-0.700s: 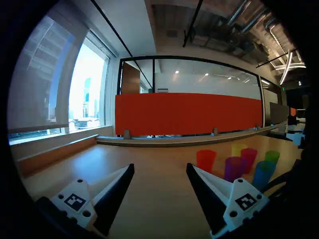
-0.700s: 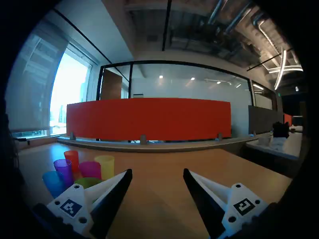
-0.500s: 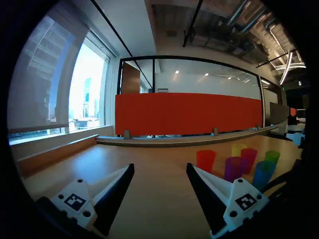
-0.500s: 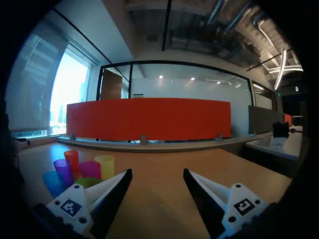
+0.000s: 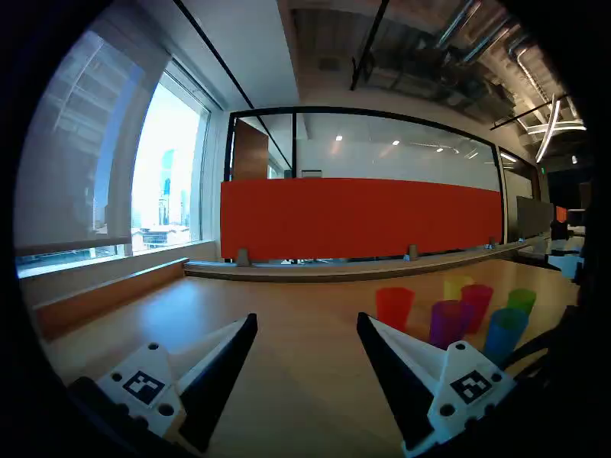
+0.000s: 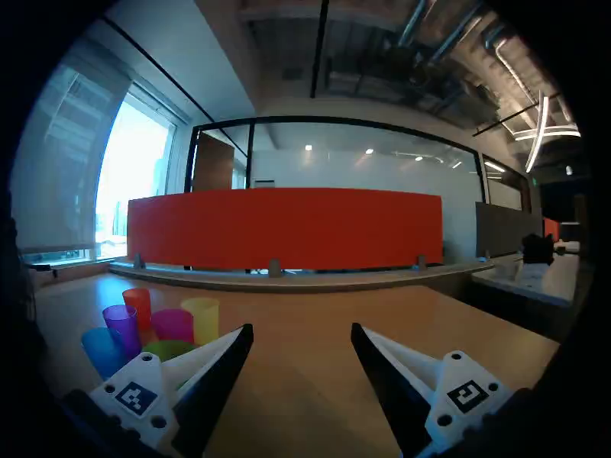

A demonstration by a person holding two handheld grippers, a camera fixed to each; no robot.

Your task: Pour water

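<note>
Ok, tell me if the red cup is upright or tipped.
Upright: the red cup stands on its base on the wooden table, rim on top. Whether it holds water, cannot tell.

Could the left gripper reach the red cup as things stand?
Probably yes: the left gripper is open, the red cup stands upright ahead, slightly to its right, and only bare table lies between them.

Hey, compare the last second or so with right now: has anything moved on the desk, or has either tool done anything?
Nothing visibly changed. The left tool and the right tool are both open and empty above the wooden desk, as before, and the cluster of coloured cups stands where it did.
</note>
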